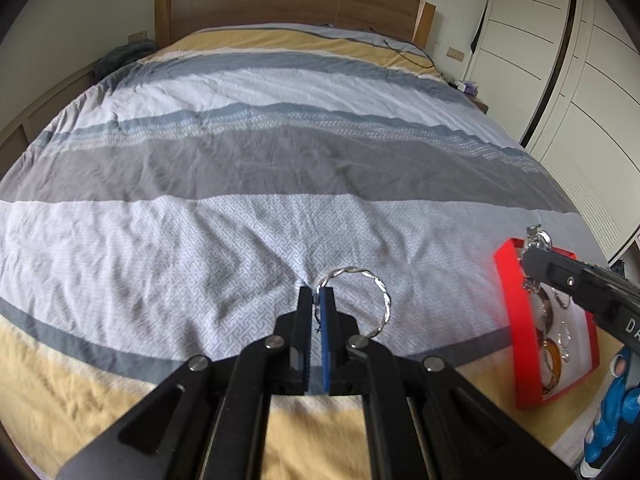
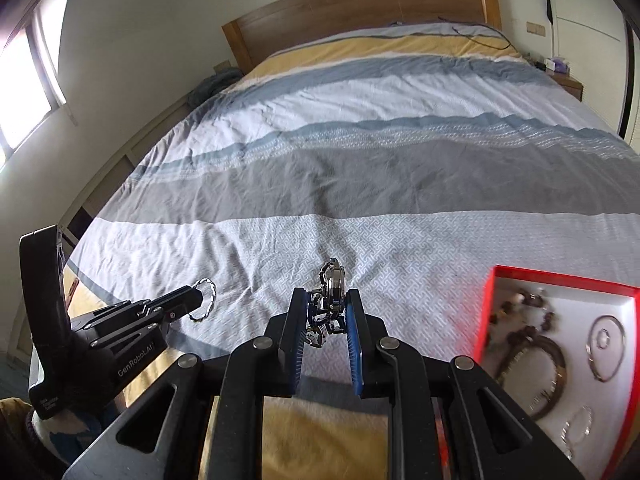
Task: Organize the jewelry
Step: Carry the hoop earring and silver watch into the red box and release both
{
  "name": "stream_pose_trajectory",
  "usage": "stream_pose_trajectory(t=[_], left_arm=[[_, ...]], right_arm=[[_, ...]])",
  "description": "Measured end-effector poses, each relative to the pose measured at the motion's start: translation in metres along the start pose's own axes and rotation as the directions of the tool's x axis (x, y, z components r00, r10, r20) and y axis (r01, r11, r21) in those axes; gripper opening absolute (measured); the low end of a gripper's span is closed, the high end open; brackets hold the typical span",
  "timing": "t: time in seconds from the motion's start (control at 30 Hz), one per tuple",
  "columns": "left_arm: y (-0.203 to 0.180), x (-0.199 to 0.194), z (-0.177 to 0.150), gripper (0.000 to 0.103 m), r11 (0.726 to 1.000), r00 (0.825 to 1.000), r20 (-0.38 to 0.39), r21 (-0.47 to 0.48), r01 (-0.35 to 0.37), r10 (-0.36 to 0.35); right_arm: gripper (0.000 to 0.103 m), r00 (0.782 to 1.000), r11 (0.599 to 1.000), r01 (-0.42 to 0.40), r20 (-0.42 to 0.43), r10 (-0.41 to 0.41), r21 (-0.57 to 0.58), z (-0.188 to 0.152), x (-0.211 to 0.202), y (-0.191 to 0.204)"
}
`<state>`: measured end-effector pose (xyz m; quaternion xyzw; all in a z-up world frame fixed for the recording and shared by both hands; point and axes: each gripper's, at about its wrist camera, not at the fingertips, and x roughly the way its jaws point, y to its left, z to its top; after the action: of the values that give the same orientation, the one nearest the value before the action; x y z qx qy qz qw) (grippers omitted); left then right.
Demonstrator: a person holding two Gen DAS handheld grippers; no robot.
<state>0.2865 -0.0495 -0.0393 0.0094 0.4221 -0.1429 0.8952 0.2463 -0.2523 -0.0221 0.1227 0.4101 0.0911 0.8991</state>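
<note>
My right gripper (image 2: 326, 312) has its blue pads clamped on a metal watch (image 2: 334, 284), bracelet links bunched between them, above the patterned band of the bed (image 2: 360, 168). At my left, the left gripper (image 2: 198, 294) pinches a twisted silver bangle (image 2: 208, 294). Near the bed's right edge sits a red box (image 2: 486, 320) holding bracelets and rings, blurred

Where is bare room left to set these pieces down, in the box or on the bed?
The red box is crowded along its left side and middle; white floor shows only near its far right corner. The striped bedspread lies bare from the box's left wall across to the headboard.
</note>
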Motion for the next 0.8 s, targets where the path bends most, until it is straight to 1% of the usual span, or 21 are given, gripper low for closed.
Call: stream_pose_trajectory(t=[0.2,0.43,0.63,0.8], left_arm=[[-0.027,-0.047,-0.005,0.003,1.0,0.999,0.045,0.024,-0.002,0.001],[-0.07,-0.085,-0.016,0.003,0.998,0.996,0.083,0.065,0.021,-0.026],[-0.115,-0.101,-0.022,0.003,0.991,0.992,0.11,0.122,0.05,-0.063],[-0.151,-0.098,-0.024,0.003,0.985,0.99,0.107,0.158,0.075,-0.092]], right_arm=[[0.018,0.999,1.0,0.027,0.045,-0.028,0.006,-0.012,-0.055,-0.006],[0.019,0.993,0.996,0.072,0.086,-0.075,0.045,-0.031,-0.106,-0.028],[0.019,0.987,0.992,0.107,0.11,-0.114,0.068,-0.046,-0.139,-0.05],[0.019,0.981,0.985,0.139,0.118,-0.151,0.099,-0.056,-0.158,-0.076]])
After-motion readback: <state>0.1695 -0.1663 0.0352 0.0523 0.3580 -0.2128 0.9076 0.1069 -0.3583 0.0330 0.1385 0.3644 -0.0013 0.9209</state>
